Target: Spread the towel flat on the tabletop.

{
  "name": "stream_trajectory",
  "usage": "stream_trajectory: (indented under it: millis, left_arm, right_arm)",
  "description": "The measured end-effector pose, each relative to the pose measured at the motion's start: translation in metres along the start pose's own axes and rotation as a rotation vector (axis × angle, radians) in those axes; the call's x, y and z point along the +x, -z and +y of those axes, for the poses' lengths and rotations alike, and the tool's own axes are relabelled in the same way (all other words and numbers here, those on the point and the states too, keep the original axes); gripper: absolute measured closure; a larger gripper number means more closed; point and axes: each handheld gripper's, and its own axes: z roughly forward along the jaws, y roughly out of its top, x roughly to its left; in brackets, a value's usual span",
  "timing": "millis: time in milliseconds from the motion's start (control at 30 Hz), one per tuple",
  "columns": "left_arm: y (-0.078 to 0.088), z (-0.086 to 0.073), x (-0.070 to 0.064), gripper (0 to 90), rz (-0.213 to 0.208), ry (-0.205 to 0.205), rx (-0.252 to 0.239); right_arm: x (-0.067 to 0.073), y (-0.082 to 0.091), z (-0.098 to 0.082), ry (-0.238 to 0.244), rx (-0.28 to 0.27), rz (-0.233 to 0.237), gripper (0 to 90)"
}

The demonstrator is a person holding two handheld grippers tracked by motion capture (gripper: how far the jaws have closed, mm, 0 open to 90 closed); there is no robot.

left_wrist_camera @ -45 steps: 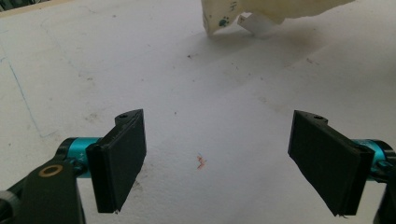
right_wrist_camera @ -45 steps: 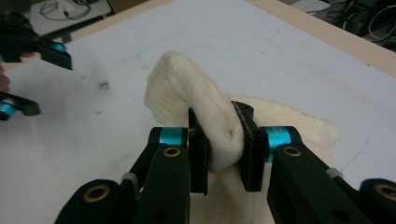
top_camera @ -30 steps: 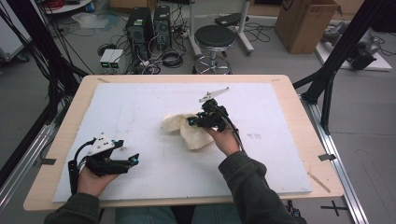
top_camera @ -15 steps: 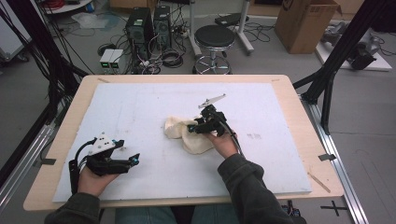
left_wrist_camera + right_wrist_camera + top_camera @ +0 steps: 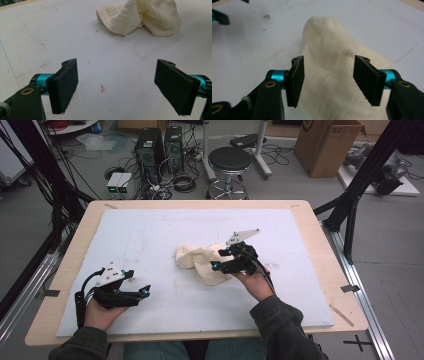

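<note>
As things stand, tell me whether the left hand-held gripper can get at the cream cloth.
Probably yes: the left hand-held gripper stands open, with bare white board between it and the cream cloth; it would need to move forward.

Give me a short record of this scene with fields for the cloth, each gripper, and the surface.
cloth: cream cloth, crumpled in a heap near the middle of the white board
right gripper: right gripper over the cloth's near end, jaws apart and just been opening, cloth below the gap, pads not pressing on it
left gripper: left gripper near the board's front left, jaws wide open, nothing between them, apart from the cloth
surface: white board on a wooden table, with small marks and specks
</note>
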Motion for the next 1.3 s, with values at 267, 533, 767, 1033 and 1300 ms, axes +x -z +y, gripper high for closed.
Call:
stream_trajectory:
  millis: [267, 533, 767, 1033, 1300]
  left_arm:
    - [-0.001, 0.000, -0.001, 19.8, -0.003, -0.001, 0.002]
    - [-0.002, 0.000, 0.000, 19.7, -0.006, -0.001, 0.004]
    - [-0.003, 0.000, 0.000, 19.8, -0.009, -0.001, 0.005]
    - [-0.003, 0.000, -0.001, 19.9, -0.009, 0.003, 0.001]
    - [-0.003, 0.002, -0.004, 20.1, -0.012, -0.008, -0.002]
  right_arm:
    - [0.013, -0.018, -0.030, 0.051, 0.077, 0.046, 53.1]
    - [0.009, -0.046, -0.037, 0.067, 0.171, 0.021, 60.9]
    - [0.005, -0.047, -0.038, 0.048, 0.155, 0.052, 86.1]
    - [0.013, -0.029, -0.034, 0.051, 0.123, 0.089, 88.1]
    - [0.032, 0.001, -0.035, 0.055, 0.068, 0.114, 88.1]
